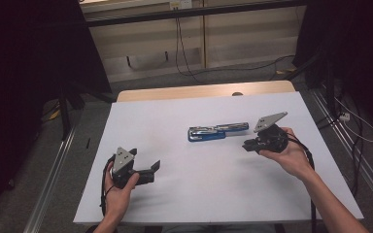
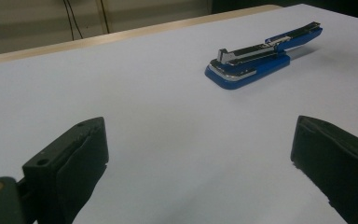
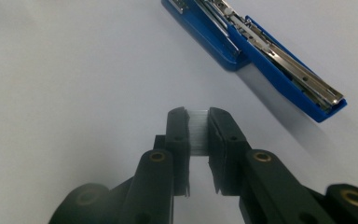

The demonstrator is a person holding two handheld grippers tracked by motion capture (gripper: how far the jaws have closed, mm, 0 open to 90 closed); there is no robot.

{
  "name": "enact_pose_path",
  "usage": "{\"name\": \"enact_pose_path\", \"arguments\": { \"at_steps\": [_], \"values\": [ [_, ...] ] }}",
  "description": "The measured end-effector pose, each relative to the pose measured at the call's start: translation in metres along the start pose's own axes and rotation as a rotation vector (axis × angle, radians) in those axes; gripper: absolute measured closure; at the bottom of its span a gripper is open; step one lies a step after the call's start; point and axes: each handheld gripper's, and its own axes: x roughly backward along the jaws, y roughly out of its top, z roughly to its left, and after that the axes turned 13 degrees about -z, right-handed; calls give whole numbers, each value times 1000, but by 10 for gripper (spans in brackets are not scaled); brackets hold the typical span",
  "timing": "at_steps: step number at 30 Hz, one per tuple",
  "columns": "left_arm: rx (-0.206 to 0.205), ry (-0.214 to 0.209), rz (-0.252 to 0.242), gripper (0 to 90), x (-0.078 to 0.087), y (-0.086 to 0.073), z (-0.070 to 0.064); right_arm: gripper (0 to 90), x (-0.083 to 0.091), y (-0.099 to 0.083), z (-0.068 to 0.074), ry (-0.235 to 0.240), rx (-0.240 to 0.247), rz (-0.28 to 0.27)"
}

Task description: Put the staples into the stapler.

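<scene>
The blue stapler (image 1: 217,131) lies in the middle of the white bench (image 1: 175,204). Its top is flipped open, so the long metal track (image 3: 279,56) where the staples go is showing.

The right hand-held gripper (image 3: 198,122) is pinched onto a small strip of staples (image 3: 198,130). The strip is thin and shiny and sits between the two black jaws. In the high view this right hand-held gripper (image 1: 249,144) is just beside the open end of the stapler, but not touching it.

The left hand-held gripper (image 1: 153,170) is wide open and holds nothing. It hovers well apart from the stapler, over the near left part of the bench.

I think the job is to put the staples into the track. Here is what could go wrong:

- The strip could break into bits if the jaws squeeze too hard. Staples are only stuck together lightly.
- The strip could slip out and fall on the bench, because it is small and smooth.
- The track is narrow. If the strip comes in tilted, it could catch on the edge and not go in.
- Nothing holds the stapler down. A push from the strip could make it slide away or make the top flop shut. The left hand-held gripper could help by steadying it.
</scene>
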Motion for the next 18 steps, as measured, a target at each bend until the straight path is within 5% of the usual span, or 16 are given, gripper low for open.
{"name": "enact_pose_path", "arguments": {
  "at_steps": [18],
  "values": [
    [-6, -2, 6, 41, -1, -1, 3, 793, -17, 15, -3, 8, 31, -23]
  ]
}}
